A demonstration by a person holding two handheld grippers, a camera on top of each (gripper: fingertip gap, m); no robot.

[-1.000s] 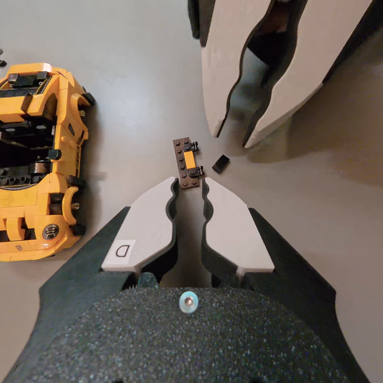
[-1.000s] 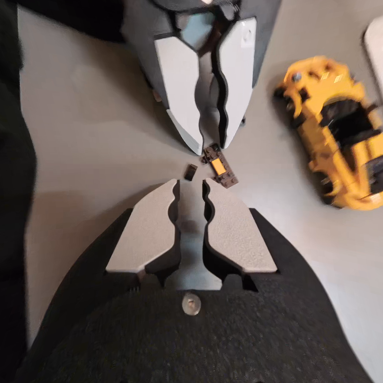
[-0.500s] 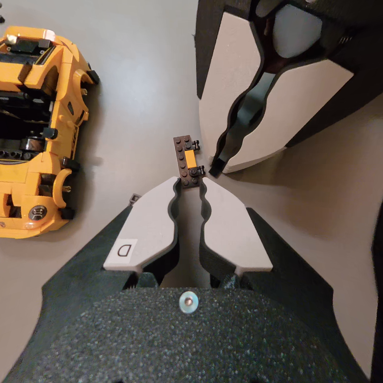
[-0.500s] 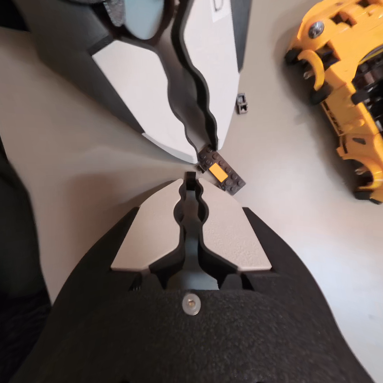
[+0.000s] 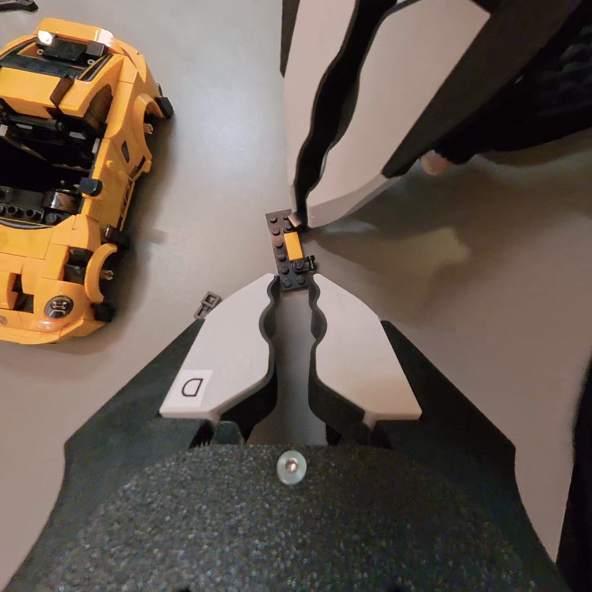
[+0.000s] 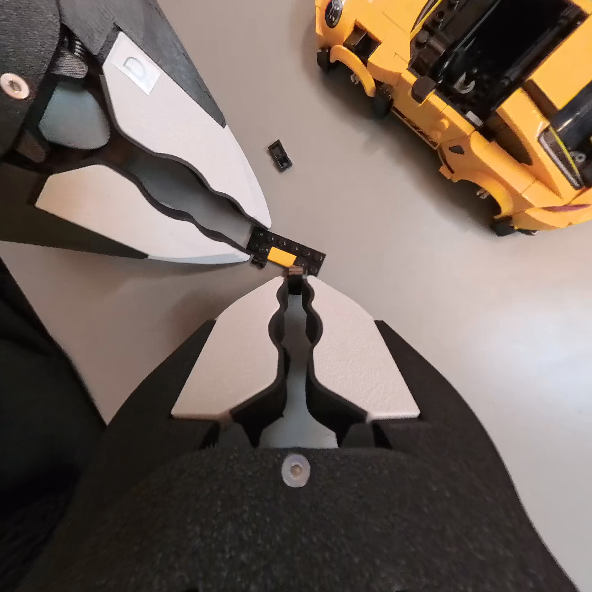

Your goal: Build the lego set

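We are pinching the black plate's near end in the left gripper while the right gripper, clamped narrow on a small black piece, is hanging over the plate's far end.

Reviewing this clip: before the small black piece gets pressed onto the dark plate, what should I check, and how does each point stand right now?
1. Left gripper shut on the dark studded plate with the orange tile: ok, fingertips pinch its near end.
2. Right gripper shut on the small black piece: ok.
3. Piece over the plate's far end: ok, in the left wrist view it sits there.
4. Piece square with the studs: cannot tell, the fingers hide it.
5. Grey table clear around the plate: ok; the spare black brick and yellow toy car lie apart.
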